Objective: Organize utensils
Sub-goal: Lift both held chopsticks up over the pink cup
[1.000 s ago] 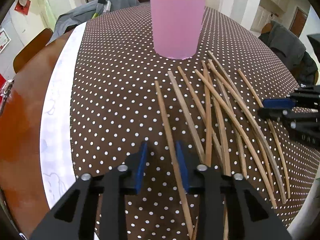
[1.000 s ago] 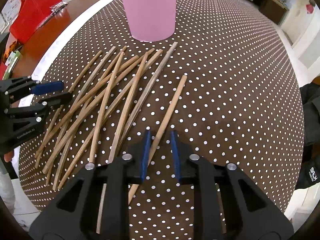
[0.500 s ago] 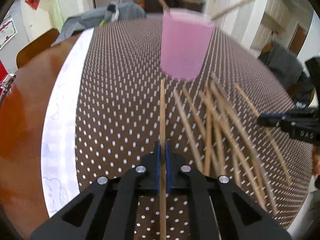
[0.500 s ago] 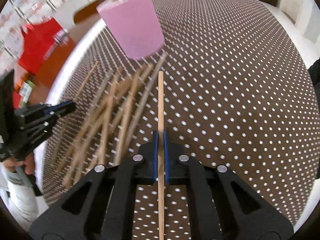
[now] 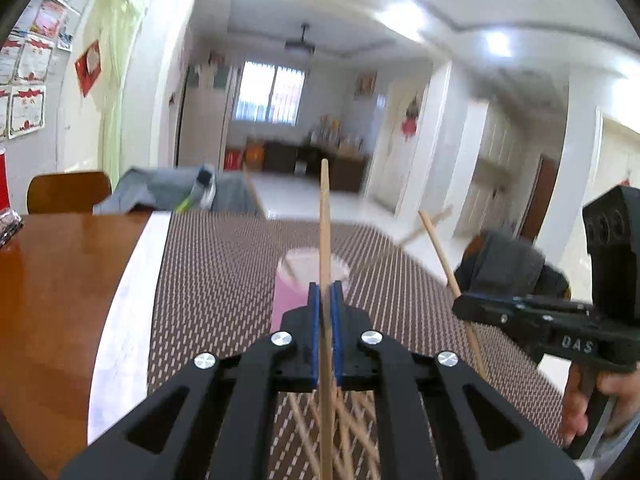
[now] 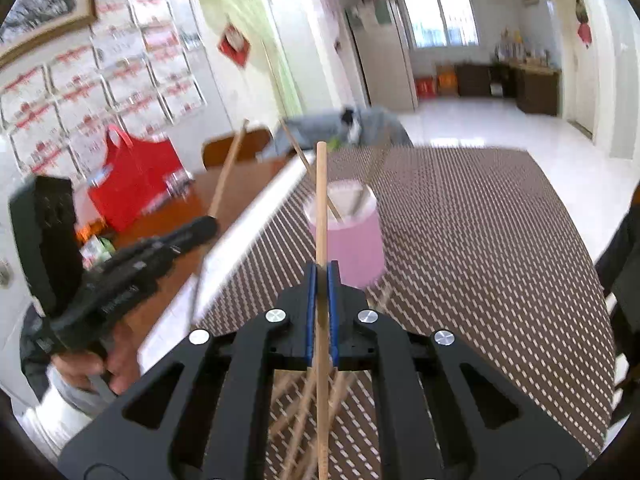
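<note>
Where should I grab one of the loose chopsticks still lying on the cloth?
Pinch a loose chopstick mid-shaft from above, jaws across its width. They lie flat and crisscrossed on the dotted cloth, so take an outer one of the pile, clear of its neighbours.

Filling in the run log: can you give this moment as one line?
left gripper: shut on chopstick | right gripper: shut on chopstick | pink cup: upright, holds sticks | loose chopsticks: on tablecloth

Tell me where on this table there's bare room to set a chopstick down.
Free: dotted cloth right of the pink cup, and bare wood left of the white border. Crowded: the loose chopsticks lying under both grippers.
</note>
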